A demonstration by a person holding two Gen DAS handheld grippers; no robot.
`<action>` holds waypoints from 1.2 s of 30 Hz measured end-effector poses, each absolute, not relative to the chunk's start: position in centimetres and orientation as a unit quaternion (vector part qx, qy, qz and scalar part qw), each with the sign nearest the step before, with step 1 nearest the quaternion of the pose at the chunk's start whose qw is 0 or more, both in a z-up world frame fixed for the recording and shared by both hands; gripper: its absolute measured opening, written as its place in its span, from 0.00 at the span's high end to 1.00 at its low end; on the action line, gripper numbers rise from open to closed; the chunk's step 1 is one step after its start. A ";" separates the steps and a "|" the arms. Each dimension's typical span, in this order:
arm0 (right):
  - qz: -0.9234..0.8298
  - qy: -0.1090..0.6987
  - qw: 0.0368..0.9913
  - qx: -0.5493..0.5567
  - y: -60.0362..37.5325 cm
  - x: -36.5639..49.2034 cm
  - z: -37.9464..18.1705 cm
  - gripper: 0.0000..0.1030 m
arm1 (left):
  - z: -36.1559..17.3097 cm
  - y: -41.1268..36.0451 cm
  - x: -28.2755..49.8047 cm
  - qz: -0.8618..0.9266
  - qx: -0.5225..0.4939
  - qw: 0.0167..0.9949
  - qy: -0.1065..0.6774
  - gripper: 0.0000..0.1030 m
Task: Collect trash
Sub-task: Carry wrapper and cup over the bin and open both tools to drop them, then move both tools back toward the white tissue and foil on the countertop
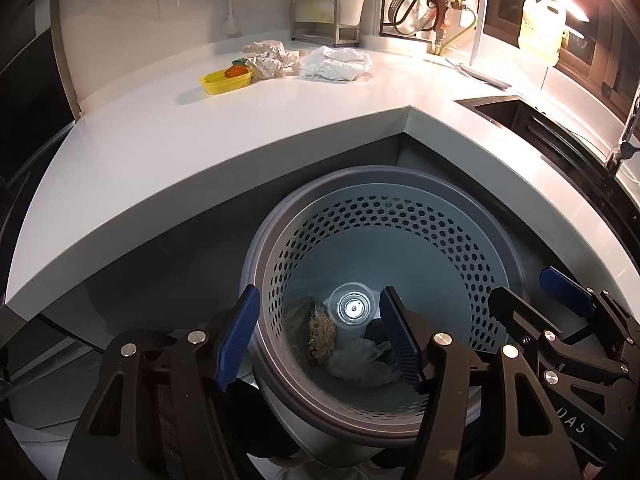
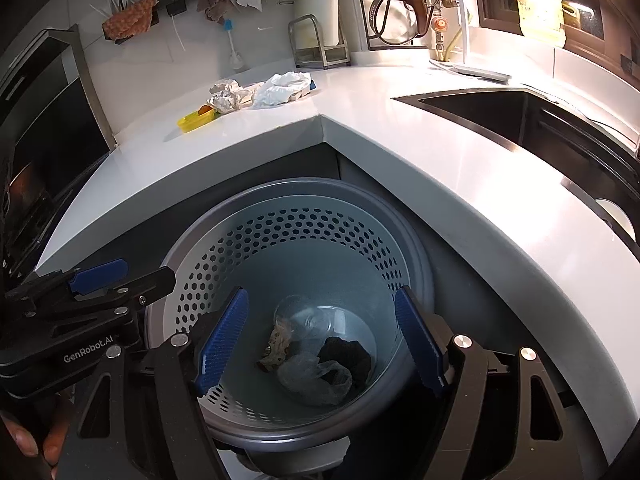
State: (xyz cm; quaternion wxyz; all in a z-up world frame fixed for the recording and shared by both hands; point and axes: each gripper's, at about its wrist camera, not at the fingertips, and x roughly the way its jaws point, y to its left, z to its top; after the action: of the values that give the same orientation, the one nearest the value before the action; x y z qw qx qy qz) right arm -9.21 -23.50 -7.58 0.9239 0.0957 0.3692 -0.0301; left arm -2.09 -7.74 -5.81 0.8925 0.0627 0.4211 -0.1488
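Both grippers, left [image 1: 320,340] and right [image 2: 320,336], are hanging over the bin [image 1: 460,200] with jaws apart, nothing in them. Four bits of trash are sitting in the bin already. Two crumpled papers [image 1: 266,58], one white bag [image 1: 336,63] and one yellow tray [image 1: 226,80] are waiting far back on the tabletop [image 1: 160,140]. Reaching that far, they're risking knocking the tray's contents out.

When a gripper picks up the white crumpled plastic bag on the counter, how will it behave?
The white plastic bag looks thin and wrinkled, so it is probably floppy and very light. Its glossy film may slip between fingers. It lies flat, unlikely to roll.
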 end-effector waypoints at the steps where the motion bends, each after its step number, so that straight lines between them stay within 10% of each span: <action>1: -0.030 0.369 0.924 0.096 -23.5 -9.2 -7.6 0.29 | -5.8 -7.7 -2.2 -0.149 0.063 0.893 0.421 0.41; 36: -0.012 0.339 0.934 0.112 -24.3 -4.3 -4.8 0.29 | -2.5 -4.2 2.4 -0.111 0.031 0.920 0.376 0.25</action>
State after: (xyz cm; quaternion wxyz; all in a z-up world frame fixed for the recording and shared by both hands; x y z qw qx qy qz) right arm -4.27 -24.31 -4.80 0.9341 0.1124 0.3386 -0.0117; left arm 2.41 -4.17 -2.50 0.9196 0.0312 0.3756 -0.1112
